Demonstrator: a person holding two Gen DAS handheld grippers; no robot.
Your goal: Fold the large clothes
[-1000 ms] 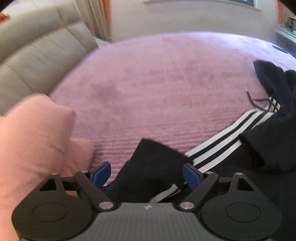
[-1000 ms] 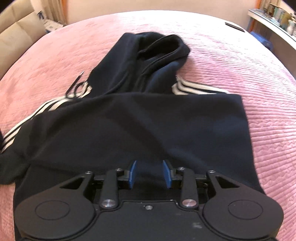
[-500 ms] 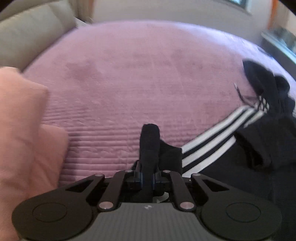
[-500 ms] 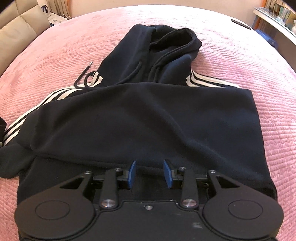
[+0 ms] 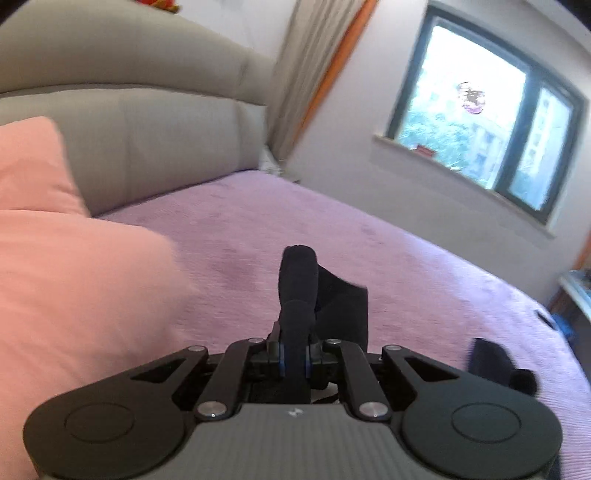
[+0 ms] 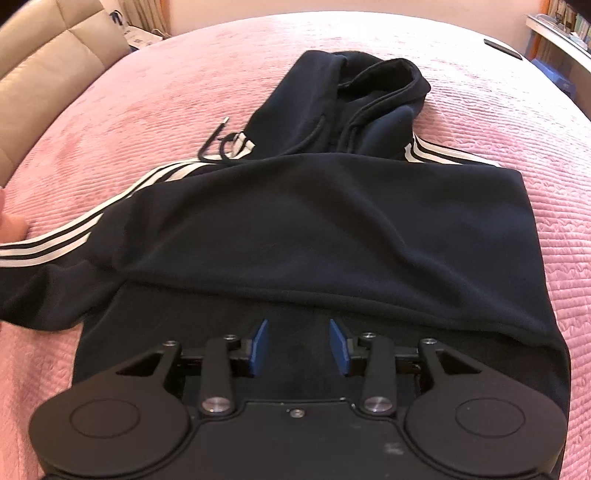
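A black hoodie with white sleeve stripes lies on the pink bedspread, hood at the far end and its lower part folded up over the chest. My left gripper is shut on the hoodie's sleeve cuff and holds it lifted above the bed. My right gripper is open and empty, low over the near part of the hoodie. The striped left sleeve runs off to the left edge.
A pink pillow lies at the left, against a beige padded headboard. A window and curtain are on the far wall. A shelf stands at the far right of the bed.
My left gripper closed on the sleeve cuff, then lifted it and tilted upward. My right gripper stayed open and drew back slightly.
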